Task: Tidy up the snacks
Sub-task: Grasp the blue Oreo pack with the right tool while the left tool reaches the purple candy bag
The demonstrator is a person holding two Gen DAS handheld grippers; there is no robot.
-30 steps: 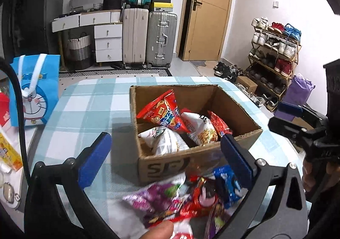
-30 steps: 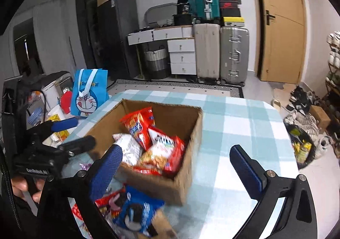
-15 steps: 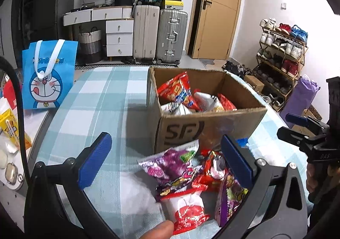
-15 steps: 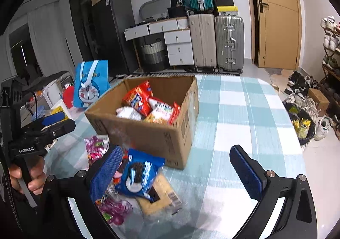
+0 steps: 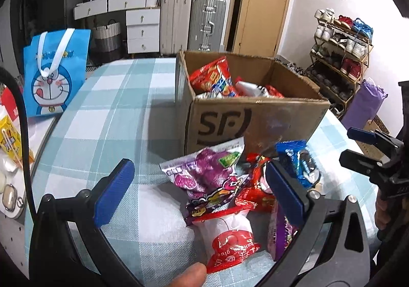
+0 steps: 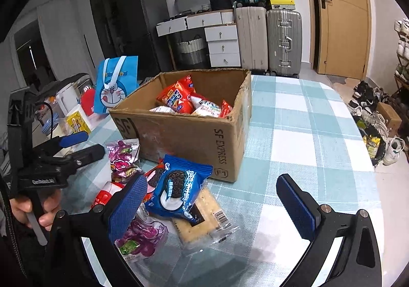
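A cardboard box (image 5: 255, 118) (image 6: 184, 133) on the checked table holds several snack packets, a red one (image 5: 212, 75) (image 6: 176, 94) on top. Loose snacks lie in front of the box: a purple packet (image 5: 204, 174), a red-and-white packet (image 5: 230, 238), a blue cookie packet (image 6: 179, 187) (image 5: 299, 162) and a clear-wrapped cracker pack (image 6: 202, 213). My left gripper (image 5: 196, 192) hovers open low over the purple and red packets. My right gripper (image 6: 217, 205) is open, with the blue cookie packet and crackers between its fingers, touching neither.
A blue cartoon gift bag (image 5: 55, 70) (image 6: 115, 85) stands at the table's left edge beside small items on a side surface (image 5: 10, 133). Suitcases (image 5: 191, 24), drawers and a door lie beyond. A shoe rack (image 5: 340, 47) is to the right.
Both grippers have drawn back and dropped from above the box toward the loose snacks in front of it. The box now looks farther off and more side-on. Both stay open.
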